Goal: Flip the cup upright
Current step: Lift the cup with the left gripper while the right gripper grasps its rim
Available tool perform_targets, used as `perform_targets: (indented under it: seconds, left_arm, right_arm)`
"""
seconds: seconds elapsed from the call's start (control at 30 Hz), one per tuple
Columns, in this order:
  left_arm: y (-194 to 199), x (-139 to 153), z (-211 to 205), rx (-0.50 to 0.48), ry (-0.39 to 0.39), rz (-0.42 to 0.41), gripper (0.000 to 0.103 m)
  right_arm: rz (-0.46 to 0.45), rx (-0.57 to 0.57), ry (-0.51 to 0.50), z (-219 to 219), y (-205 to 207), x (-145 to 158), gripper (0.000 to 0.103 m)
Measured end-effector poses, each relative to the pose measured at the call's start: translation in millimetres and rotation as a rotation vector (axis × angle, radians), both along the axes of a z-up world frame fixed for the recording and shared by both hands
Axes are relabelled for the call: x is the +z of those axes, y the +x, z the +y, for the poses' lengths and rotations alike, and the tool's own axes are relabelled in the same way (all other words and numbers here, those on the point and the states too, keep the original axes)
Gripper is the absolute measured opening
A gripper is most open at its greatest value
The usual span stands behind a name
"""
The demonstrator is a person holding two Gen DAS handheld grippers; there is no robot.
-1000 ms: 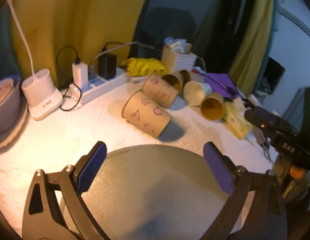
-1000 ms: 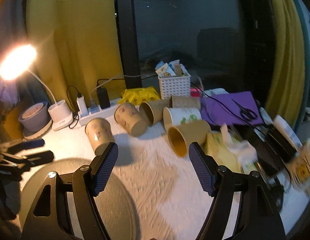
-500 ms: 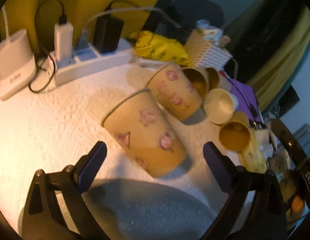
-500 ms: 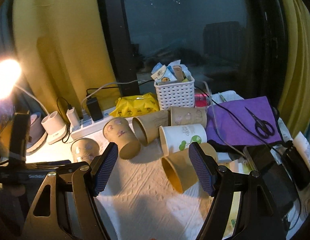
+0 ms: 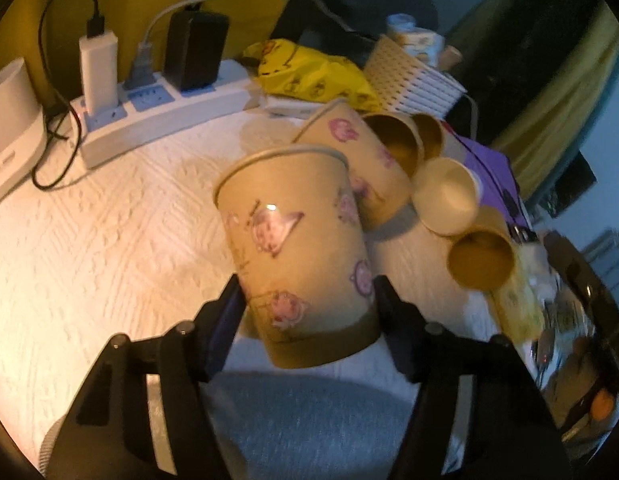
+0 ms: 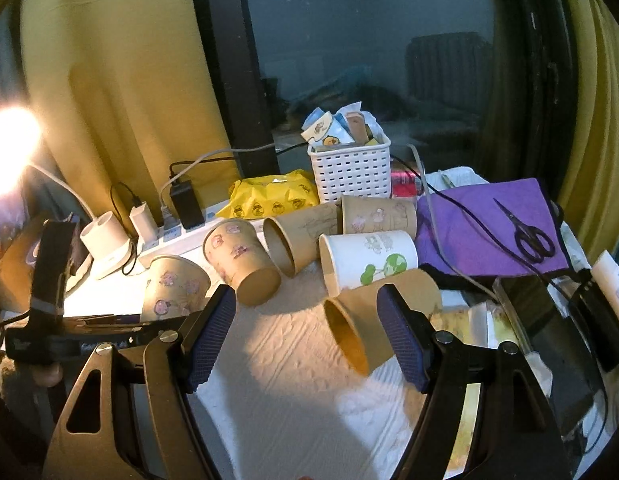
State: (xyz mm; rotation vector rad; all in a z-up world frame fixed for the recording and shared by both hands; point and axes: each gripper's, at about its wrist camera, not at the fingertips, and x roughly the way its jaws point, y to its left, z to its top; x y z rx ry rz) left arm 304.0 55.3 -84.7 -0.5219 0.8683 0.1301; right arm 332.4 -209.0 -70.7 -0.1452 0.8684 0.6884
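Note:
A tan paper cup with pink pig prints (image 5: 297, 256) is between the fingers of my left gripper (image 5: 305, 300), which is shut on its lower part. The cup stands nearly upright, rim at the top, over the white textured mat (image 5: 109, 240). The same cup shows in the right wrist view (image 6: 173, 288) with the left gripper (image 6: 121, 330) around it. My right gripper (image 6: 305, 334) is open and empty above the mat, in front of a plain brown cup (image 6: 373, 320) lying on its side.
Several more cups lie on their sides: a pig-print one (image 6: 241, 264), a brown one (image 6: 301, 236), a white one (image 6: 369, 260). A power strip (image 5: 157, 116), lamp base (image 6: 107, 244), yellow packet (image 6: 269, 200), white basket (image 6: 351, 172), purple cloth with scissors (image 6: 529, 236) stand behind. A grey round pad (image 5: 309, 428) lies below.
My left gripper moved forward to the nearest pig-print cup and closed on it; the cup went from lying tilted to nearly upright. My right gripper moved slightly closer to the cups.

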Motion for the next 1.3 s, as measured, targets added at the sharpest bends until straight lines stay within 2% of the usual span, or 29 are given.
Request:
perform_targets:
  seconds: [0.3, 0.43, 0.63, 0.83, 0.97, 1.1, 1.3]
  left_arm:
    - [-67, 26, -29, -0.145, 0.123, -0.096, 0.065]
    - [-99, 32, -43, -0.238, 0.171, -0.135, 0.065]
    - [-148, 24, -54, -0.318, 0.279, -0.177, 0.065]
    - [-191, 13, -61, -0.413, 0.262, -0.227, 0.065]
    - [-212, 17, -68, -0.465, 0.262, -0.273, 0.065]
    - [-239, 24, -79, -0.519, 0.29, -0.322, 0.065]
    - [-276, 31, -97, -0.547, 0.39, -0.405, 0.065]
  right_arm:
    - [0.028, 0.012, 0.023, 3, -50, 23, 0.076]
    - [0.088, 0.013, 0.049, 1, -77, 30, 0.076]
    - [0.171, 0.038, 0.088, 3, -125, 33, 0.076]
    - [0.241, 0.033, 0.138, 3, -173, 34, 0.076]
    - [0.277, 0.021, 0.166, 0, -201, 37, 0.076]
    - [0.289, 0.021, 0.201, -4, -220, 46, 0.077]
    - [0.353, 0.085, 0.271, -2, -236, 57, 0.078]
